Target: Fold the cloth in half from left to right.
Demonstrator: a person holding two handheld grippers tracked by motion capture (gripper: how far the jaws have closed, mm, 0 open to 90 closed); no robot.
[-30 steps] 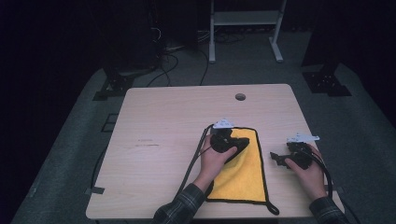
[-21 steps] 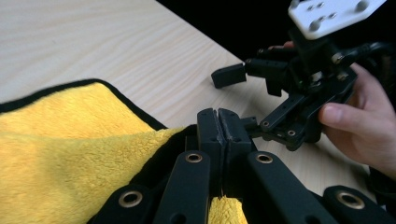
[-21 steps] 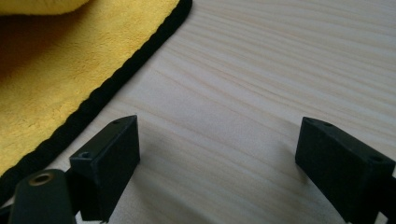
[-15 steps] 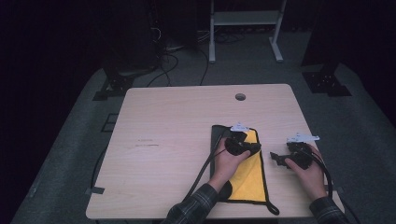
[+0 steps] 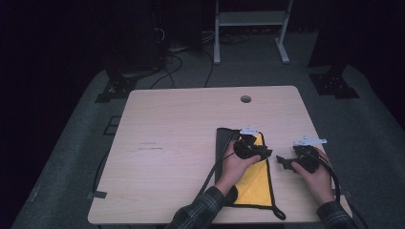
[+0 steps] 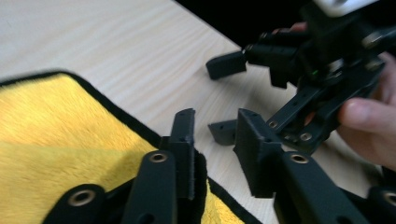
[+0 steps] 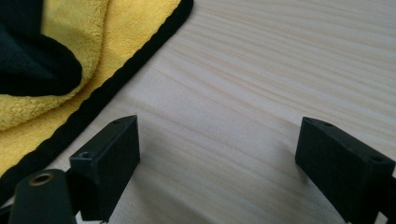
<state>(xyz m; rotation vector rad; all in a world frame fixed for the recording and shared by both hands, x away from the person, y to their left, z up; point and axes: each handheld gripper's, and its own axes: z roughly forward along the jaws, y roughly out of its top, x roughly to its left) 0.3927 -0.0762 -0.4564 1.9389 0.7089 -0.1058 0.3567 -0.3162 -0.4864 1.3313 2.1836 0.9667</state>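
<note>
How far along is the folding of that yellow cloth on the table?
Done: the yellow cloth lies folded into a narrow strip, dark side up along one edge. In hand: the left gripper has just been opening at the cloth's edge, nothing pinched. The right gripper waits open over bare table. Left: probably another fold.

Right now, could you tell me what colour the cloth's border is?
Black, edging the yellow cloth; clearest in the right gripper view.

The high view looks down on the table [image 5: 181,143]; both gripper views skim it close, sharing the yellow cloth [image 5: 252,183].
</note>
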